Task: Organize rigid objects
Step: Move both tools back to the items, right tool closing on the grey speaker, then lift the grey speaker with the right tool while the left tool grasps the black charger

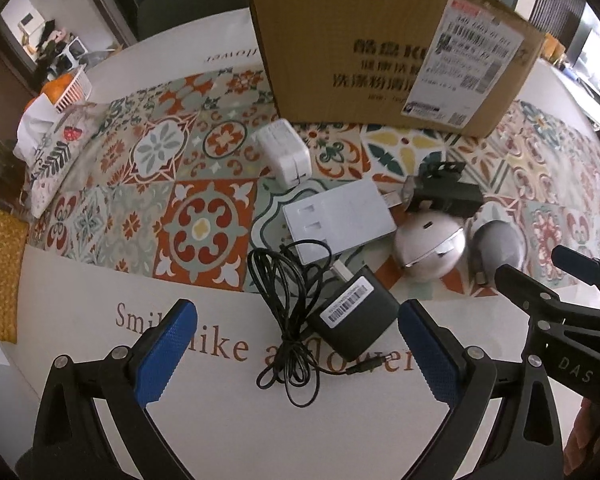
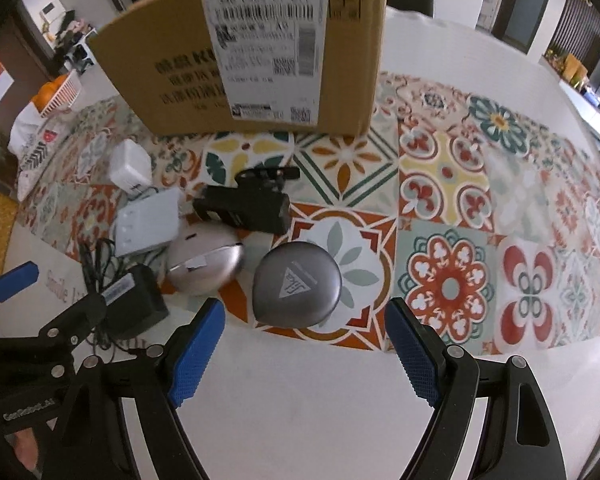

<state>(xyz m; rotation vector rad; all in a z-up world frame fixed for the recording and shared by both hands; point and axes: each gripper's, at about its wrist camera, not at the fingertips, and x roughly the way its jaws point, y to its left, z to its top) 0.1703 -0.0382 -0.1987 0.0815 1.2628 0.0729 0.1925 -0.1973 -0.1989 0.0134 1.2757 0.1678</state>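
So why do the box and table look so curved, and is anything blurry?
Fisheye lenses: in the left wrist view the cardboard box bulges and corners go black; in the right wrist view the tablecloth bends, sharp centrally, smearing toward the right edge.

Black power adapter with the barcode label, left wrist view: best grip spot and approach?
Grip the black power adapter by its boxy body, across the two flat side faces, coming straight down from above. It lies flat, label up, on the tablecloth, between the open fingers of the left hand-held gripper. Stay off the coiled cable on its left; those loose loops would likely snag or slip.
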